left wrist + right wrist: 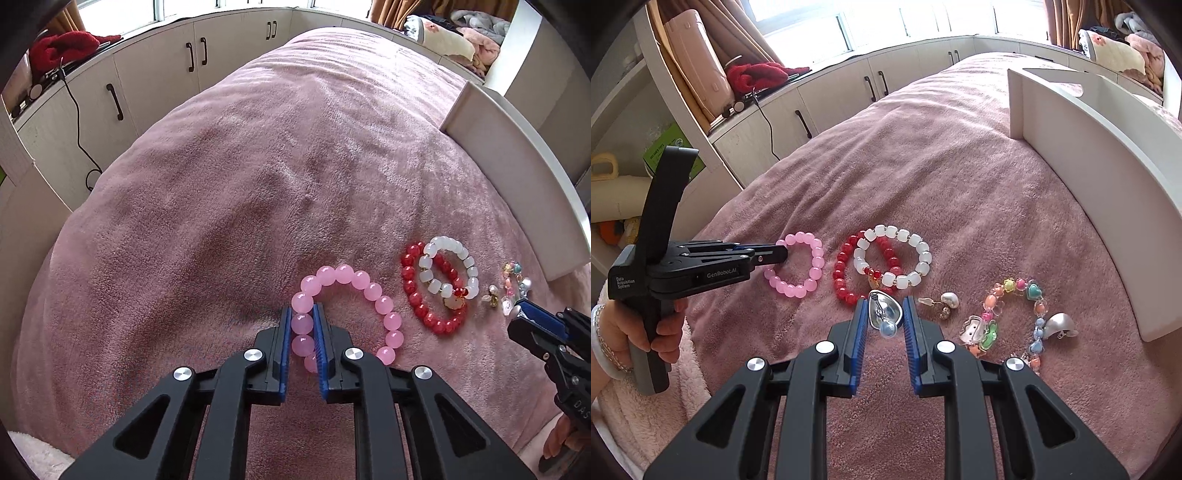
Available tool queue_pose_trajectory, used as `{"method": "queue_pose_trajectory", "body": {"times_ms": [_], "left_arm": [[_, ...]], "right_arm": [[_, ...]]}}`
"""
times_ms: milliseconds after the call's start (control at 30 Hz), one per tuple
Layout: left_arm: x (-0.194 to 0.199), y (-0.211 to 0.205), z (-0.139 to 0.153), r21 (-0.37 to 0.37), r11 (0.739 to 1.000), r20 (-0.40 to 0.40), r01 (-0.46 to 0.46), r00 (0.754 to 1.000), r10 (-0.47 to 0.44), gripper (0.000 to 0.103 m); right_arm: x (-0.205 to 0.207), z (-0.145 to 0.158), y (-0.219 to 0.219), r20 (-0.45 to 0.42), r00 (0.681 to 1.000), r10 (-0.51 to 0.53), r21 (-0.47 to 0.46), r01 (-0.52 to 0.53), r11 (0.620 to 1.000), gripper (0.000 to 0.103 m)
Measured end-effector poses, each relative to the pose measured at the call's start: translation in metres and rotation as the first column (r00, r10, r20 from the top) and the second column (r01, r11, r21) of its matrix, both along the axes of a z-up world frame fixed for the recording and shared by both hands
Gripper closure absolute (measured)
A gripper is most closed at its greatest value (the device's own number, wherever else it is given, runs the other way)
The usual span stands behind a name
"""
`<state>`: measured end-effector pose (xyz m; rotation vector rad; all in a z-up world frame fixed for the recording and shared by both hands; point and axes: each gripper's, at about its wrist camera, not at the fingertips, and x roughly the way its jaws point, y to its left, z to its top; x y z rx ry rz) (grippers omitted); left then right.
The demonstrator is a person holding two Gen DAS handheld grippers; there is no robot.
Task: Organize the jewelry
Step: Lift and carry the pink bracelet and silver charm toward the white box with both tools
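A pink bead bracelet (354, 295) lies on the pink blanket; my left gripper (303, 314) is shut on its left side, also seen in the right wrist view (779, 254). A red bead bracelet (424, 295) and a white bead bracelet (454, 266) lie overlapped to the right. My right gripper (885, 314) is shut on a silver earring (884, 314). A pearl and gold earring (942, 304), a colourful bead bracelet (1015, 314) and a second silver earring (1058, 325) lie right of it.
A white tray (1108, 166) stands on the bed at the right. White cabinets (147, 81) line the far wall, with a red garment (66, 48) on top. The blanket (258, 184) covers the bed.
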<state>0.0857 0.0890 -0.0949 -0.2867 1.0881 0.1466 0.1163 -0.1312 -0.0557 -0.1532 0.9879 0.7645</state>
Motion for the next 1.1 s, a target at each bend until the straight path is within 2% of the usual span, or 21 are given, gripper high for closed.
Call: {"method": "queue_pose_trajectory", "body": {"times_ms": [100, 233, 300, 367, 433, 733, 900, 1100], "left_arm": [[-0.004, -0.003, 0.019, -0.025, 0.999, 0.055, 0.021, 0.998, -0.020, 0.086], [0.001, -0.015, 0.039, 0.003, 0.995, 0.061, 0.096, 0.993, -0.096, 0.086], [0.005, -0.017, 0.049, -0.013, 0.994, 0.061, 0.112, 0.992, -0.111, 0.086], [0.007, -0.018, 0.064, -0.029, 0.992, 0.085, 0.127, 0.989, -0.124, 0.086], [0.012, -0.026, 0.081, -0.002, 0.987, 0.110, 0.160, 0.981, -0.159, 0.086], [0.065, -0.076, 0.143, 0.042, 0.956, 0.188, 0.292, 0.937, -0.294, 0.086], [0.101, -0.115, 0.182, 0.059, 0.932, 0.258, 0.358, 0.896, -0.360, 0.086], [0.154, -0.168, 0.210, 0.057, 0.896, 0.278, 0.440, 0.855, -0.437, 0.086]], "right_arm": [[-0.002, 0.009, -0.005, 0.018, 1.000, -0.014, 0.035, 0.013, 0.999, 0.083], [-0.002, 0.029, -0.017, 0.035, 0.999, -0.035, 0.110, 0.031, 0.993, 0.083], [0.001, 0.041, -0.023, 0.050, 0.998, -0.038, 0.135, 0.031, 0.990, 0.083], [0.006, 0.055, -0.030, 0.064, 0.997, -0.049, 0.162, 0.038, 0.986, 0.083], [0.010, 0.068, -0.040, 0.086, 0.994, -0.063, 0.177, 0.047, 0.983, 0.083], [0.042, 0.128, -0.094, 0.236, 0.960, -0.148, 0.167, 0.110, 0.980, 0.083], [0.062, 0.146, -0.131, 0.276, 0.938, -0.208, 0.151, 0.171, 0.974, 0.083], [0.093, 0.152, -0.166, 0.293, 0.924, -0.245, 0.110, 0.223, 0.969, 0.083]]}}
